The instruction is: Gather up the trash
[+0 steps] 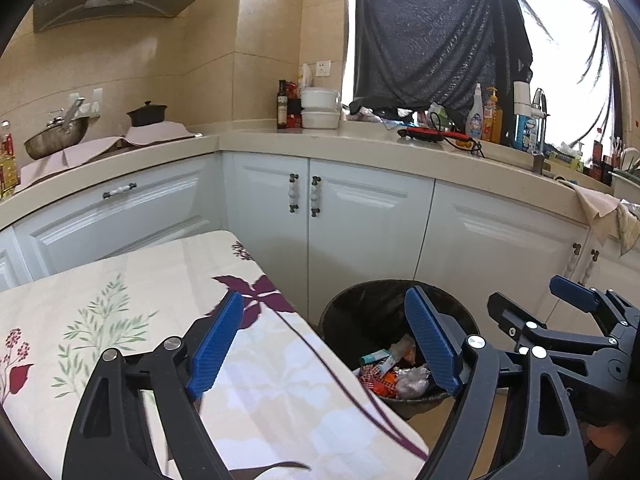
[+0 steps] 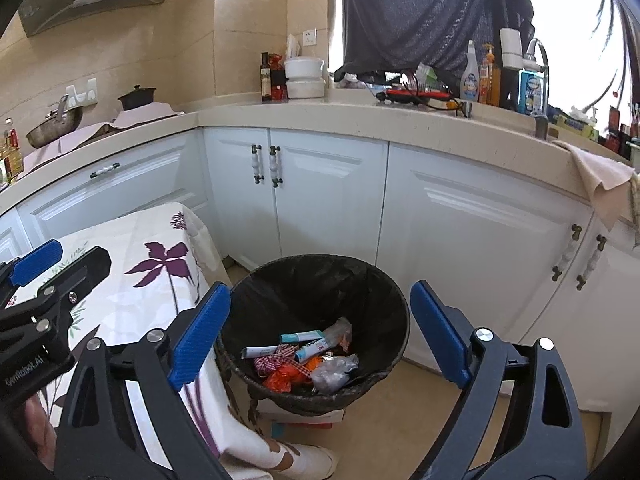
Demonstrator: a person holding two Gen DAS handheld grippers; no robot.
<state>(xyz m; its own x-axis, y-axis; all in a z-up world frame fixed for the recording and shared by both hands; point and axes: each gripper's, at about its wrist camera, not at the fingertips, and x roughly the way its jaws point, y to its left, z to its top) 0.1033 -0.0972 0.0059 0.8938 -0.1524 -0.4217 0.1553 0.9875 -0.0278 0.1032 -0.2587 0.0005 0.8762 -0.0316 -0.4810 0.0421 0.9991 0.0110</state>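
Note:
A round black-lined trash bin [image 2: 320, 276] stands on the floor beside the table. Inside lie several pieces of trash [image 2: 304, 360]: wrappers, a checked ribbon, orange packets, crumpled clear plastic. My right gripper [image 2: 320, 336] is open and empty, held above the bin. My left gripper [image 1: 324, 344] is open and empty over the edge of the table with the floral cloth [image 1: 120, 300]; the bin [image 1: 360, 312] and trash [image 1: 392, 376] show between its fingers. The right gripper's fingers [image 1: 572, 296] show at the right of the left wrist view.
White cabinets [image 2: 328, 192] stand behind the bin under a beige counter [image 2: 360, 116] with bottles, white containers [image 2: 304, 76] and a faucet [image 2: 536, 56]. A pan and a pot sit at the left. A cloth [image 2: 600, 176] hangs over the counter edge.

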